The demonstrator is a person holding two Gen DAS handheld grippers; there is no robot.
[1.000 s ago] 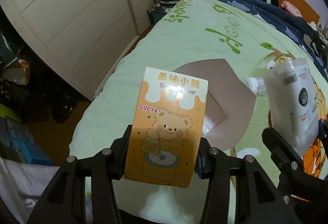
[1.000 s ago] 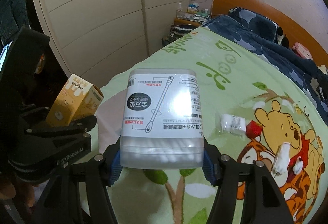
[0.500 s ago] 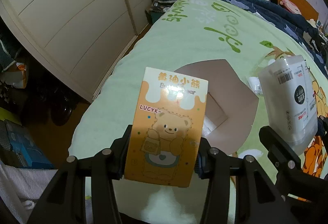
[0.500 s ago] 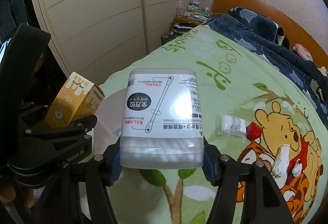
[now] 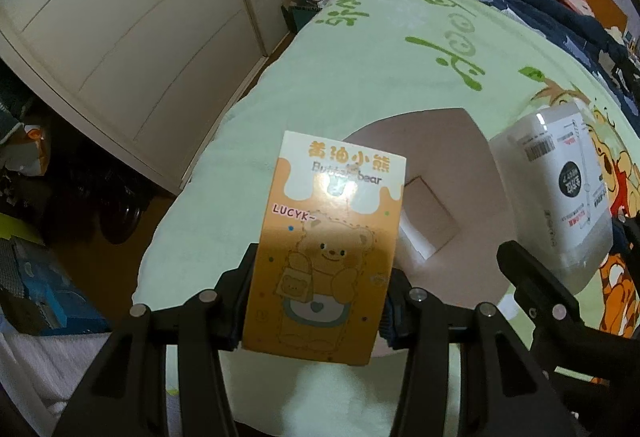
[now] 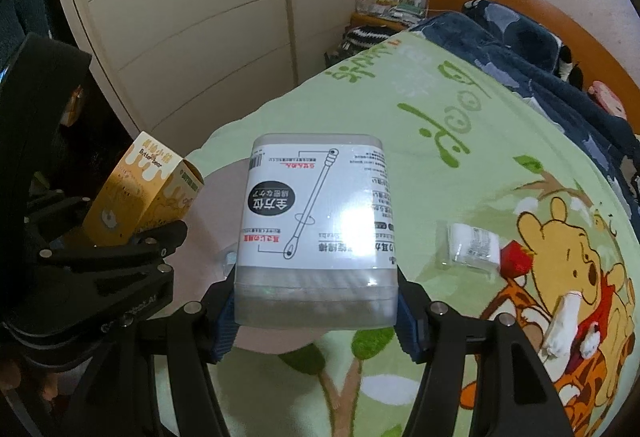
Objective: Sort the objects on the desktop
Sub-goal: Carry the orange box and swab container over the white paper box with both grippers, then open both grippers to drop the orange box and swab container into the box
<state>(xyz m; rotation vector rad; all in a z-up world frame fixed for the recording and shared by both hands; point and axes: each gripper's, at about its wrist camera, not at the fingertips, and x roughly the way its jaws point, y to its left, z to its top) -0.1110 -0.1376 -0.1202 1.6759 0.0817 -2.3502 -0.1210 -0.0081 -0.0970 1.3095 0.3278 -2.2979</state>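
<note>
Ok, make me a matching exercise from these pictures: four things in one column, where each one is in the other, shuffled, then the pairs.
Things:
1. orange bear box
2. cotton swab box
3. small clear packet
4. brown cardboard

Places:
A. lying loose on the blanket, next to a red item
B. clamped in the right gripper
C. flat on the blanket under both grippers
D. clamped in the left gripper

Pairs: 1-D, 2-B, 3-A, 4-C

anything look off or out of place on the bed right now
Nothing is spilled or damaged. One oddity: the cotton swab box in the right gripper is held with its label upside down. A small clear packet and a white roll lie loose on the blanket, unsorted.
</note>
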